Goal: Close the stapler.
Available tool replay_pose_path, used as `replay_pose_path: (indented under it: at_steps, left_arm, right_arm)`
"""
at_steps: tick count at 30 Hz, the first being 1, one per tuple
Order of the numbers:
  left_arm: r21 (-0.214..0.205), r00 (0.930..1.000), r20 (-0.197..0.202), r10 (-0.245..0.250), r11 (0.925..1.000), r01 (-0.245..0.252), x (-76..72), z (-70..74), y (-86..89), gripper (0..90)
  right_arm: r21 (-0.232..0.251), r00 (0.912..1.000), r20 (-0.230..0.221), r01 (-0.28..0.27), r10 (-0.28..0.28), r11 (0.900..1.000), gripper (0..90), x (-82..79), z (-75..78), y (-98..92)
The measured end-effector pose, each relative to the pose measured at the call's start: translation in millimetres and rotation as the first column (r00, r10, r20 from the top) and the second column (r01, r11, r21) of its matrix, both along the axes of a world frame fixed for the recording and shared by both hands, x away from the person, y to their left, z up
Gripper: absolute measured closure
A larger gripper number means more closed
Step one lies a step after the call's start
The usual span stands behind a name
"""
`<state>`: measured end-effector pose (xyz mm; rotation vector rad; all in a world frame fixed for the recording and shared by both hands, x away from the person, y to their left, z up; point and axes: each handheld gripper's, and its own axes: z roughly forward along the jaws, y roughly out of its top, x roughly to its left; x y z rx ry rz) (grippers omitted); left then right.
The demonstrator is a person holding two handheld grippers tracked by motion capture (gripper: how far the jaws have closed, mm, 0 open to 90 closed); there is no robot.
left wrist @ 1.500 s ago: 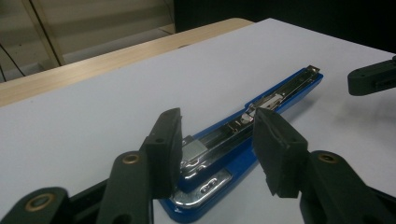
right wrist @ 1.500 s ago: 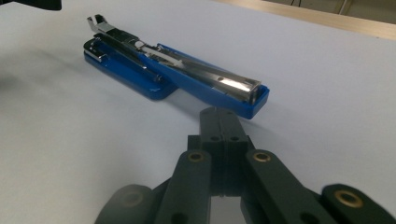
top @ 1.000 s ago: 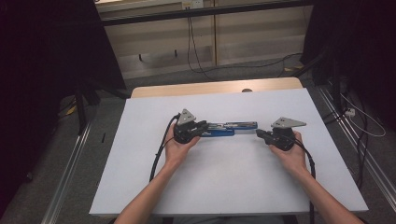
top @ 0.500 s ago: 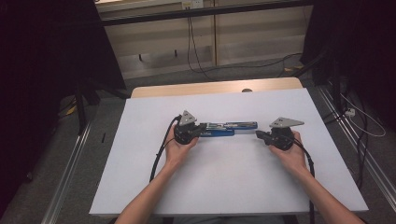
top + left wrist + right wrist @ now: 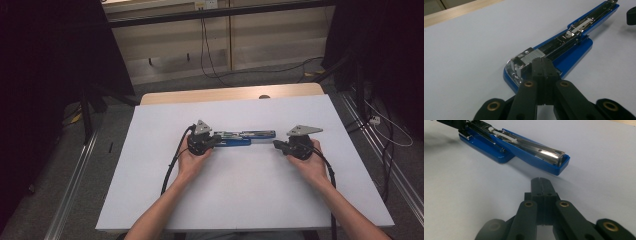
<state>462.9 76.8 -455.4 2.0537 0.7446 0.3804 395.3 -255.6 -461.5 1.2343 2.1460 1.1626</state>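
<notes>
- Stapler (image 5: 243, 138) lies swung fully open and flat on the white table (image 5: 150, 190), between the two grippers; its blue base and its long magazine arm form one line, with the metal channel facing up.
- Left gripper (image 5: 541, 65) has its jaws closed together, with nothing between them. The tips press down on, or rest against, the metal head end of the stapler (image 5: 554, 53); I cannot tell how hard the contact is.
- Right gripper (image 5: 541, 182) also has its jaws shut and holds nothing. The far blue end of the stapler (image 5: 524, 147) lies just ahead of these tips, near but apart, with bare table between.
- In the high view the left gripper (image 5: 212, 141) touches one end and the right gripper (image 5: 278, 146) stands close to the other end.
- Done, as I judge it: the stapler is already opened out and the magazine is exposed.
- Left, as I judge it: I see no strip of staples on the table, so the work in hand is probably to fold the stapler closed again. For this the right jaws must reach the free end and lift it while the left jaws steady the head.
</notes>
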Motion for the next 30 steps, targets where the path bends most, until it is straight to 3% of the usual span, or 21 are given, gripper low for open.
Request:
replay_pose_path:
  at_steps: [5, 11, 30]
  left_arm:
    - [0.019, 1.0, -0.002, -0.005, 0.9998, 0.005, -0.4, -1.4, -1.4, 90.0]
    - [0.032, 1.0, -0.007, 0.0, 0.9995, 0.0, -0.7, -0.3, -0.3, 90.0]
    - [0.037, 0.9999, -0.01, 0.004, 0.9993, -0.004, -0.4, 0.0, 0.2, 90.0]
  right_arm:
    - [-0.006, 0.9998, -0.017, 0.009, -0.009, 0.9999, 90.0, 3.6, -0.3, -0.2]
    - [-0.047, 0.9997, -0.026, 0.003, -0.005, 0.9989, 90.0, 5.4, -0.9, 0.2]
    - [-0.087, 0.9993, -0.037, -0.004, 0.001, 0.9962, 90.0, 11.4, -1.9, 4.4]
